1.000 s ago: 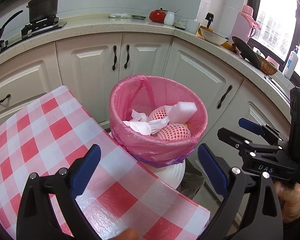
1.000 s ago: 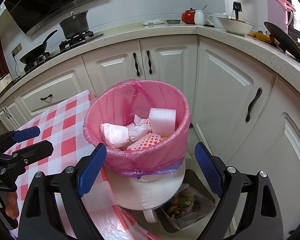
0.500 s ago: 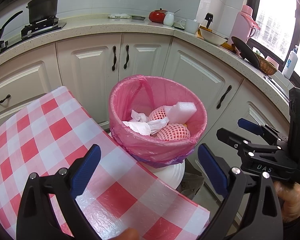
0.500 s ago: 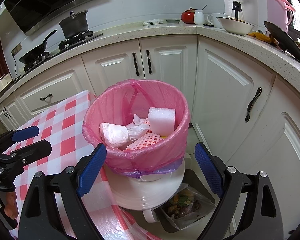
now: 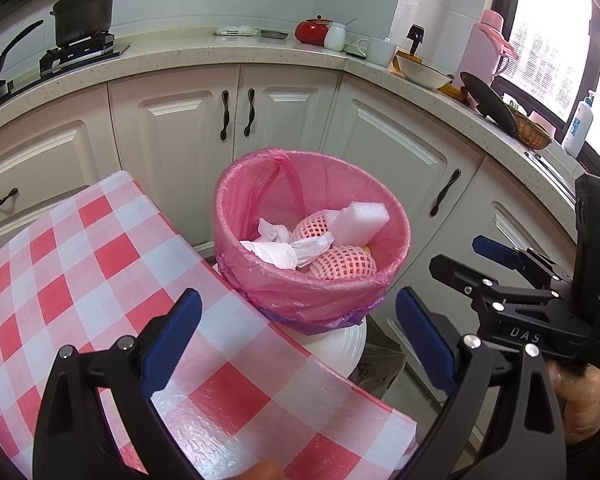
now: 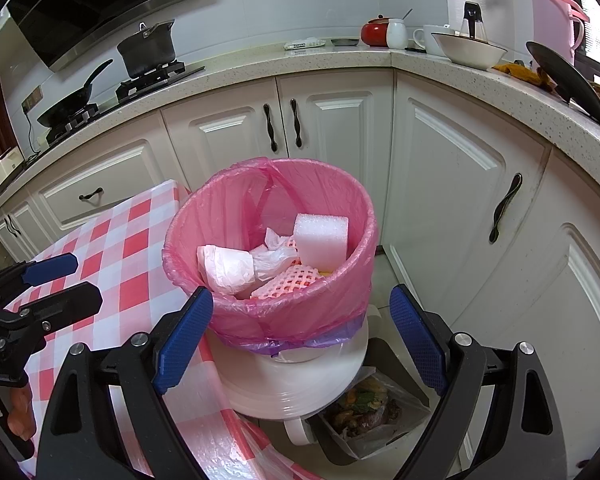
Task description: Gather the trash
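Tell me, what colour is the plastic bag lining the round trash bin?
The plastic bag is pink; the right wrist view shows it best.

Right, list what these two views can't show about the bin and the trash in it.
- Bottom of the pink bag: both views, covered by the foam block, tissue and fruit nets.
- Yellow scrap beside the block: right wrist view, mostly buried, cannot be identified.
- White bin base: left wrist view, hidden by the checked tablecloth.
- Clear bag of scraps on the floor: half hidden behind the bin in the right wrist view.
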Tool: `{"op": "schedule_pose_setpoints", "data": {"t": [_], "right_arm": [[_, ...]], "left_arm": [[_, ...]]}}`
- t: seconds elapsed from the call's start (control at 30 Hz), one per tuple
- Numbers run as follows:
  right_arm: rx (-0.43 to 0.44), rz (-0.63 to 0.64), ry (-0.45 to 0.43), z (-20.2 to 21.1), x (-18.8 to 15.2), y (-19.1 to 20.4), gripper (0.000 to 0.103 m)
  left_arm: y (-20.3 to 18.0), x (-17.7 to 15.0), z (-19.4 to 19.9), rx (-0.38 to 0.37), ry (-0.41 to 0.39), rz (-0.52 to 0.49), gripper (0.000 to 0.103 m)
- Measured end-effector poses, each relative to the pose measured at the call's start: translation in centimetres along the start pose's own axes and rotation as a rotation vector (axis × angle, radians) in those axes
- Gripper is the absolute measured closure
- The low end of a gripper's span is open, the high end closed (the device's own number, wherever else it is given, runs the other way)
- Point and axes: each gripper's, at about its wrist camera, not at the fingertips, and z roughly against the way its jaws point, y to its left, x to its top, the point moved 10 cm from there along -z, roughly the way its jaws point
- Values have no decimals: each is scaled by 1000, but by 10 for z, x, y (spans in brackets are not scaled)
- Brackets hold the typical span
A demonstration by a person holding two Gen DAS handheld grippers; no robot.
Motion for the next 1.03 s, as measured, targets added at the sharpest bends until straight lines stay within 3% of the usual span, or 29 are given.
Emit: {"op": "schedule_pose_setpoints", "data": {"t": [0.57, 1.03], "right_arm": [[-6, -3, 1, -2, -4, -7, 18], [-11, -3, 3, -2, -3, -5, 18]], "left_arm": [[1, 1, 3, 28, -23, -25, 5], [0, 3, 3, 8, -27, -15, 5]]}}
